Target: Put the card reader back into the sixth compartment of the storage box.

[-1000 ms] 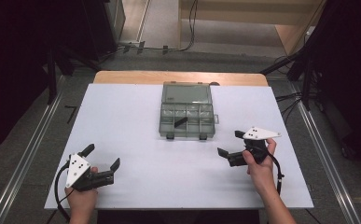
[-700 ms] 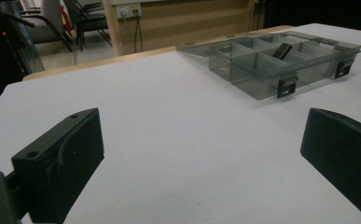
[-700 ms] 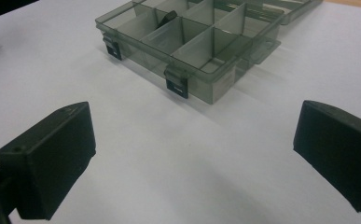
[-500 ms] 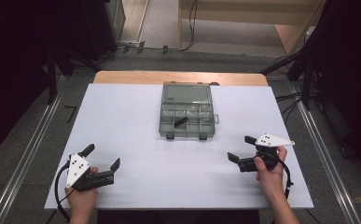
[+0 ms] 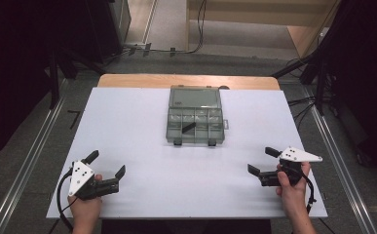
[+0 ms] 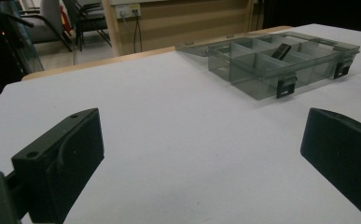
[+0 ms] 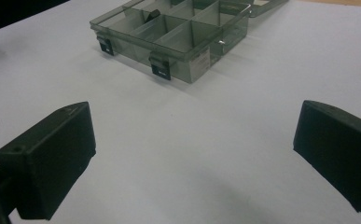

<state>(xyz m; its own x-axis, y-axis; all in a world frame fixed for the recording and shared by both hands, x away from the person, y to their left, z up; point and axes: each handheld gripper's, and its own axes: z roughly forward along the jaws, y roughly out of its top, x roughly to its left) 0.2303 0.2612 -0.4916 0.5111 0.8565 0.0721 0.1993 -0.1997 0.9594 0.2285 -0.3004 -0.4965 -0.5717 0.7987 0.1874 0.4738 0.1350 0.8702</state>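
A clear grey compartment box (image 5: 195, 123) lies open at the middle of the white table, its lid folded back toward the far side. A small black part (image 5: 189, 127) rests in one of its compartments, also seen as the black part (image 6: 281, 50) and the black part (image 7: 154, 14). My left gripper (image 5: 106, 164) rests near the front left of the table, open and holding nothing. My right gripper (image 5: 264, 161) sits near the front right, open as well, with nothing between its jaws. Both point toward the box (image 6: 281, 65) (image 7: 178, 35) from a distance.
The white table top (image 5: 142, 131) has a wooden strip (image 5: 186, 81) along its far edge. Metal rails (image 5: 25, 165) run along both sides on the floor. Dark equipment and cables stand beyond the table.
My right gripper has drawn back from the box toward the front right edge of the table. The left gripper has stayed where it was.
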